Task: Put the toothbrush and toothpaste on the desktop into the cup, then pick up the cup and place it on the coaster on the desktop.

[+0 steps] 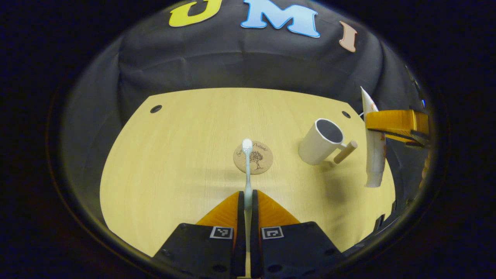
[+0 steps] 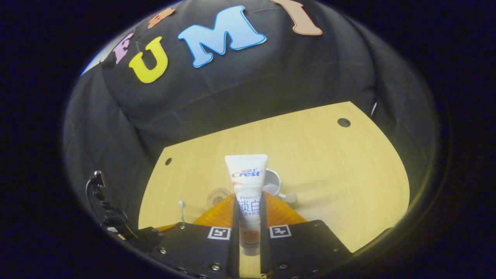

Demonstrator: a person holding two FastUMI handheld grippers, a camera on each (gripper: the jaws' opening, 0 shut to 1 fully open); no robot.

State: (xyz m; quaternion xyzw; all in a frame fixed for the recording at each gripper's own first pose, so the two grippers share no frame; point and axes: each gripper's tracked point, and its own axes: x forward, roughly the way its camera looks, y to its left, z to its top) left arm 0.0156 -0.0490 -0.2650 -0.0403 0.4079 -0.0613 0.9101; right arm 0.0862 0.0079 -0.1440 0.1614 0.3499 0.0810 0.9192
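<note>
Both tools are loaded and held above the pale wooden desktop (image 1: 174, 162): the left gripper (image 1: 248, 201) is closed on the slim white toothbrush (image 1: 247, 166), its head pointing forward over the round cork coaster (image 1: 253, 157), while the right gripper (image 2: 248, 217) pinches the white toothpaste tube (image 2: 246, 182) upright. By my reading, the loading step is in hand. Next each item must be carried over the white mug-like cup with a wooden handle (image 1: 321, 141), which stands right of the coaster, and released into its open mouth.
</note>
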